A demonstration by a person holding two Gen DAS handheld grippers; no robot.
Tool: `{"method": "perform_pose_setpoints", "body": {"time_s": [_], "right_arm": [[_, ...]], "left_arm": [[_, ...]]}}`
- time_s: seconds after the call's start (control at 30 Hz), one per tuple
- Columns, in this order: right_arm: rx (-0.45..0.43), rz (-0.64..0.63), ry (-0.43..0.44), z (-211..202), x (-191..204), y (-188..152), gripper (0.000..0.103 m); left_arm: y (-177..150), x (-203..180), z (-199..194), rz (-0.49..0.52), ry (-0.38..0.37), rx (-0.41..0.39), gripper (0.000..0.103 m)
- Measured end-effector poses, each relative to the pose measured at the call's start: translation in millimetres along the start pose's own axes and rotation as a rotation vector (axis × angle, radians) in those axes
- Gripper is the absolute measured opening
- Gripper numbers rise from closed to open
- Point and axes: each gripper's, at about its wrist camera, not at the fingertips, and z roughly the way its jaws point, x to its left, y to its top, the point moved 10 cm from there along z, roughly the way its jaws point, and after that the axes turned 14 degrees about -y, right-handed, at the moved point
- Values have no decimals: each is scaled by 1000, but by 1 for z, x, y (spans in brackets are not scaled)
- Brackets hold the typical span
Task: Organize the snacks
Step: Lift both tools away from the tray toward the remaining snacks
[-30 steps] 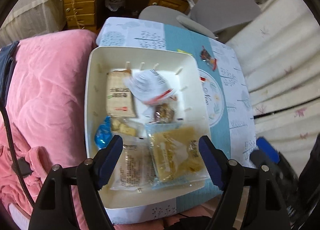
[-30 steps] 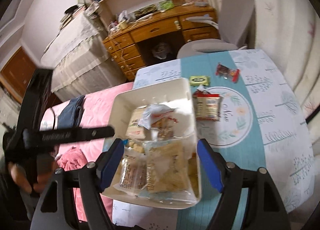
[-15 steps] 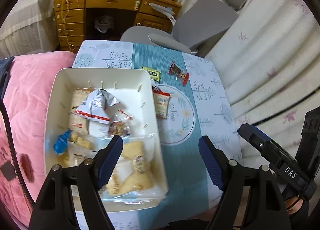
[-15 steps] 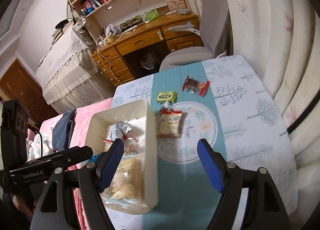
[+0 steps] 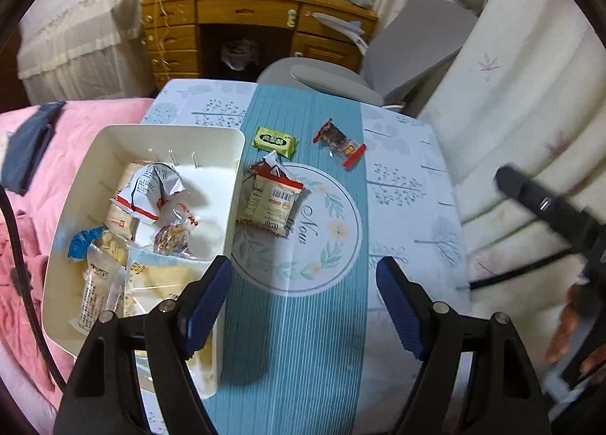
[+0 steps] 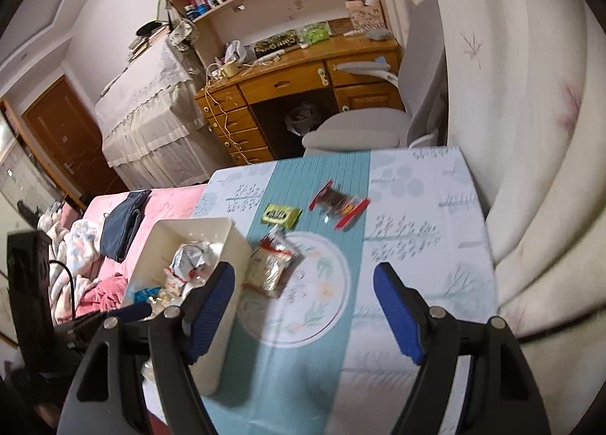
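Left wrist view: the left gripper (image 5: 303, 306) hangs over the teal runner with its fingers (image 5: 210, 297) spread and nothing between them. A second ago it sat directly above the white bin (image 5: 235, 185); it has since slid off to the bin's right, so the bin now lies left of the fingers. The bin already holds several snack packets. 3 snacks lie outside it on the surface (image 5: 409, 177): a tan packet (image 5: 270, 200) touching the bin's right wall, a green packet (image 5: 275, 141) just beyond the bin's far right corner, and a red-ended wrapper (image 5: 339, 143) farther right of the bin.

Right wrist view: the right gripper (image 6: 303, 310) has made the same shift away from the bin (image 6: 227, 245) and now frames the tan packet (image 6: 272, 268) and the runner, fingers released and empty. The green packet (image 6: 281, 214) and red-ended wrapper (image 6: 338, 204) lie beyond, blurred.

Both grippers appear to have left the bin empty-handed, so the likely next step is collecting 1 of the 3 loose snacks, the tan packet being nearest.
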Motion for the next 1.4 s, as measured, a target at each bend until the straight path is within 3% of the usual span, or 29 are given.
{"method": "perform_pose_setpoints", "body": {"time_s": [0.3, 0.67, 1.0, 1.4], "right_arm": [[-30, -110, -7, 28, -35, 43, 76], [-19, -207, 26, 91, -32, 81, 76], [94, -290, 55, 180, -8, 74, 76], [145, -379, 95, 260, 11, 47, 72]], "left_arm": [[2, -13, 58, 3, 184, -28, 77], [17, 12, 132, 15, 362, 25, 77], [27, 51, 174, -29, 421, 129, 77], [31, 72, 201, -73, 398, 184, 84]]}}
